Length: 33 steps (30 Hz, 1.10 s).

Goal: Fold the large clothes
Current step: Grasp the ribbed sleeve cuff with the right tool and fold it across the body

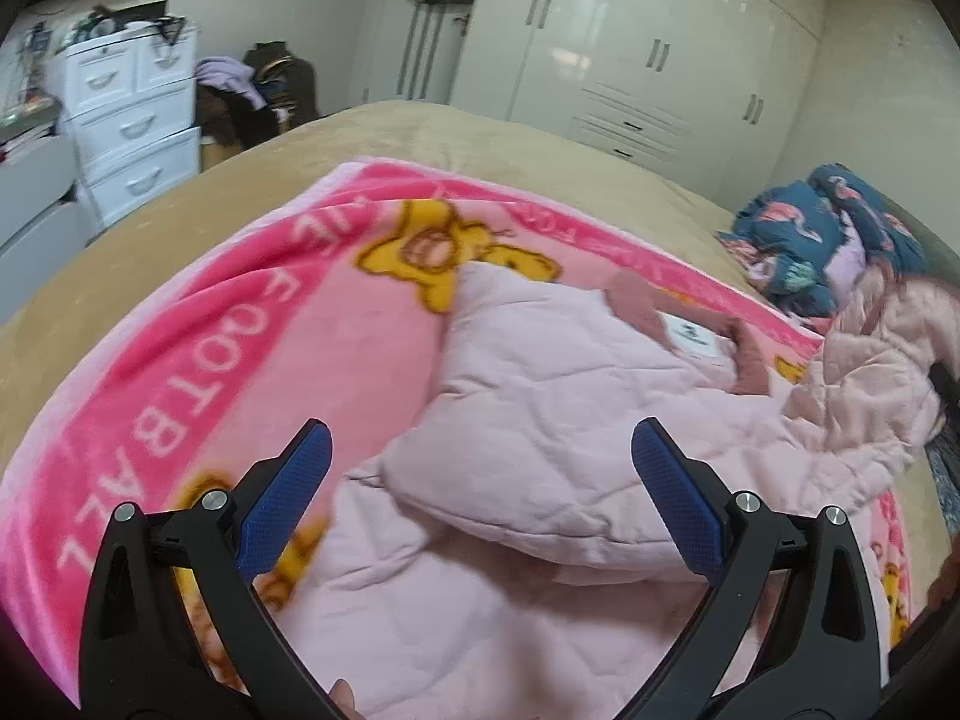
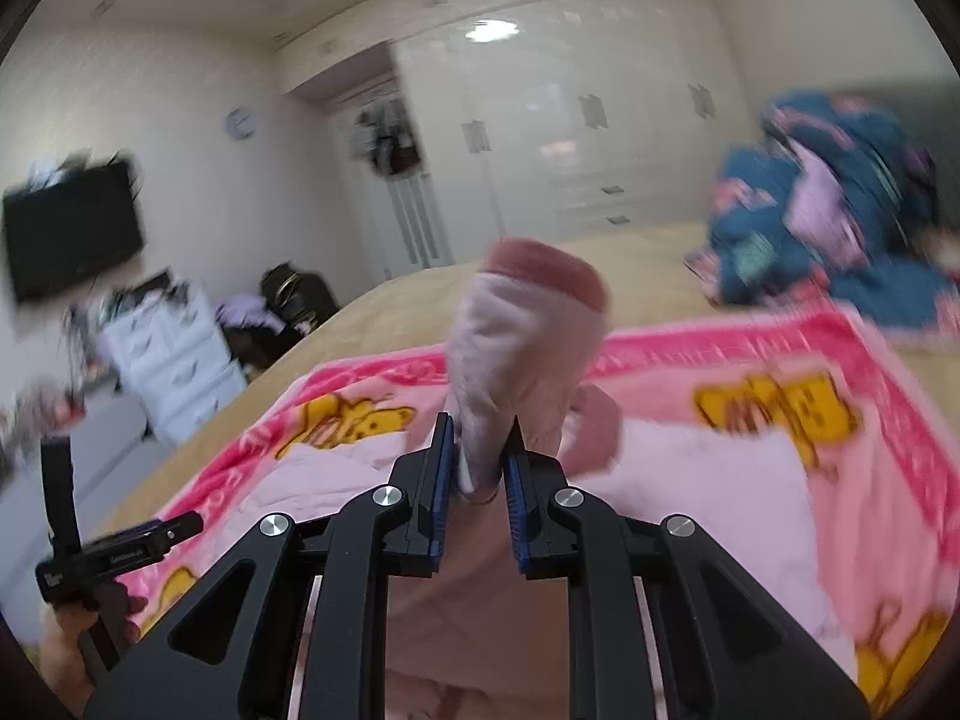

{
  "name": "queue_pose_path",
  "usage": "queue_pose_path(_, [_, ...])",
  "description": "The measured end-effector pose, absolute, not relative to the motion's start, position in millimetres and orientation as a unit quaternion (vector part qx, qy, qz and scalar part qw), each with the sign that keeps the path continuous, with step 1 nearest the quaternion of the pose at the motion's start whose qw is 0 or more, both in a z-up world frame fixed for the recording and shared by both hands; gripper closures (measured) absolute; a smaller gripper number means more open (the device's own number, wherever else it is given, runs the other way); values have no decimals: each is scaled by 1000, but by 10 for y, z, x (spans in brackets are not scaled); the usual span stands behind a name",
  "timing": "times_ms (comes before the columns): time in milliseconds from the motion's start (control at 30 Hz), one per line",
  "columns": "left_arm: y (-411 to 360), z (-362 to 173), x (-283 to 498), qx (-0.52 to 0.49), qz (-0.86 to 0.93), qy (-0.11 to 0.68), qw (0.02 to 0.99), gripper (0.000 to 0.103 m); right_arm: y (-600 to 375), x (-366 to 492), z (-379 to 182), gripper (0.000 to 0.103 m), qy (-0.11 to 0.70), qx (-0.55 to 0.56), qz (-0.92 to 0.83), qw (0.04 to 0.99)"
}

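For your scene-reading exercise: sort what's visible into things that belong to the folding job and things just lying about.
Belonging to the job:
pink quilted jacket
jacket sleeve, clamped in right gripper
left gripper, open

Just lying about:
pink cartoon blanket
blue patterned bundle
white drawers
wall television

Quilted pink jacket, matt cloth, lies on a fleecy blanket (plush pile); wardrobe doors gleam glossy.

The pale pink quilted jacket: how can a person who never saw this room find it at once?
Find the beige bed, then the bright pink cartoon blanket on it. The pale pink quilted jacket lies on that blanket; its plain stitched fabric and dusty rose cuff, which the right hand-held gripper grips, distinguish it.
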<state>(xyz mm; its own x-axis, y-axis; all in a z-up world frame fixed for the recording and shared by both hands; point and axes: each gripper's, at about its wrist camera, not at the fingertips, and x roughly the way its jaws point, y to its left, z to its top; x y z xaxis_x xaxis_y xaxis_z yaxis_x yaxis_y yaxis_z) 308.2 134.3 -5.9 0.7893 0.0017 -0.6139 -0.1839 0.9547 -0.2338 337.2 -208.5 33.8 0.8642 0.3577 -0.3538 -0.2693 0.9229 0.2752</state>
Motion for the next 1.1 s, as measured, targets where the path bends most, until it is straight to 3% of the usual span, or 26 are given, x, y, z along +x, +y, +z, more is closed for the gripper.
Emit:
queue_pose_path(367, [862,-100,3301,-144,-39,342,928,9,-2684,3097,-360,86,320,219,142,911])
queue_pose_path(433, [805,-135,3345,-146,-49,348,925,9,-2700,3040,-429,76,333,232,143,903])
queue_pose_path(500, [749,-180,3374,-139,-56,357,922,9,-2724,2994,-484,58,341,249,148,894])
queue_pose_path(667, [677,-254,3375,-123,-68,370,918,9,-2810,3024,-555,28,351,301,151,873])
queue_pose_path(800, [662,-276,3365,-115,-72,375,917,9,-3004,3089,-716,23,353,378,135,845])
queue_pose_path(833, [659,-276,3361,-111,-71,375,918,9,-3041,3119,-763,24,355,391,135,839])
queue_pose_path(900, [673,-266,3357,-110,-68,372,919,9,-3064,3204,-841,72,366,399,142,829])
queue_pose_path(967, [704,-250,3348,-115,-69,368,920,9,-3038,3274,-795,83,360,392,151,833])
queue_pose_path(1100, [754,-192,3321,-121,-62,352,926,18,-2854,3397,-291,87,312,316,178,878])
